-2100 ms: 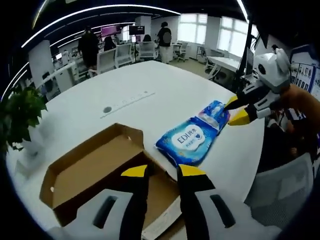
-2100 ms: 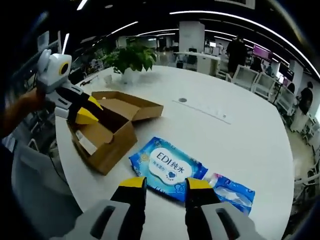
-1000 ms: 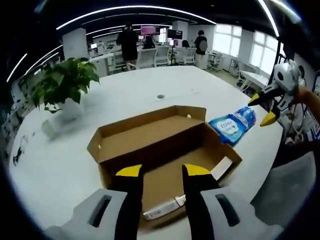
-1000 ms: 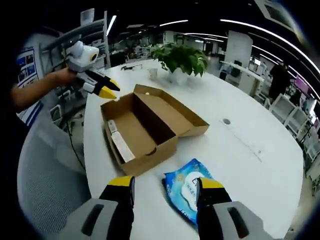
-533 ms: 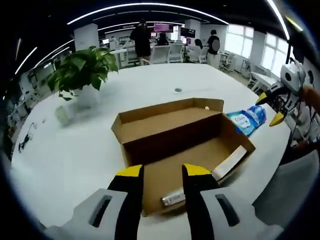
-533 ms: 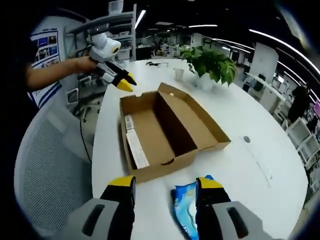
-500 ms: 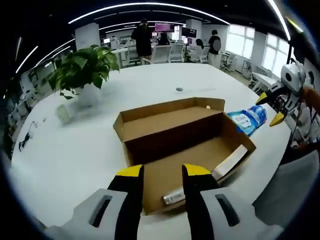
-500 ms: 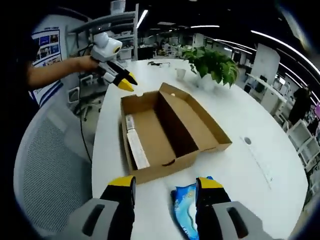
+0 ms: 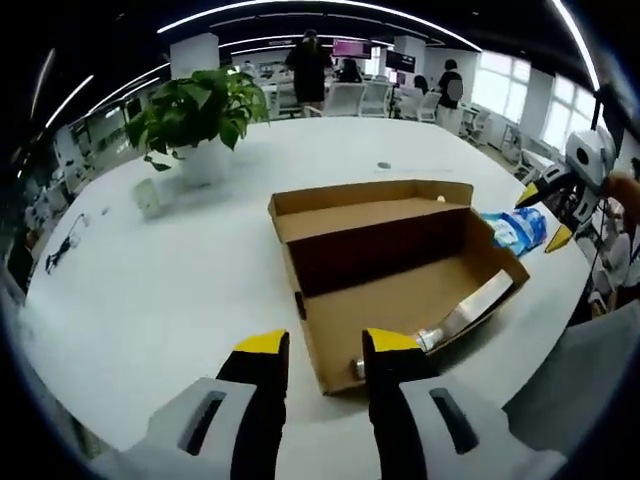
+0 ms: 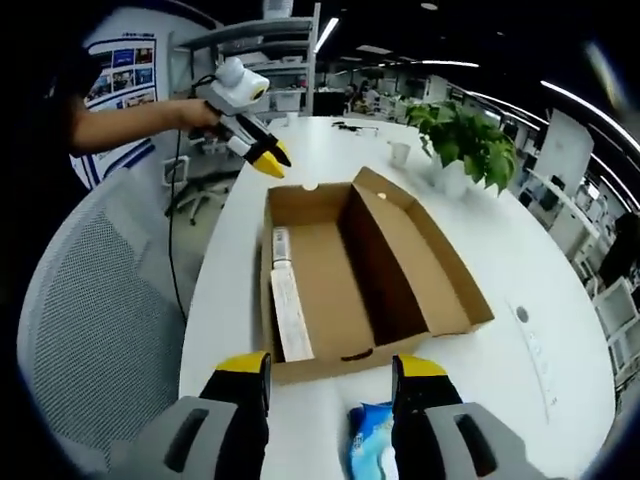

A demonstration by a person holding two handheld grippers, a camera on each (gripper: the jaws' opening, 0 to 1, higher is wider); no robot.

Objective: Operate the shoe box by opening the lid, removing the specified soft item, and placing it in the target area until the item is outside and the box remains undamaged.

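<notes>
On white table: 1 open shoe box, label strip inside; blue pack beside; left gripper and right gripper spread, empty.

— Setting?
— Open-plan office: dark ceiling with long light strips, bright windows at the far side, rows of desks and pale office chairs.
— Nearer in?
— Large white round worktop, potted green plant on it, grey mesh chair alongside.
</notes>
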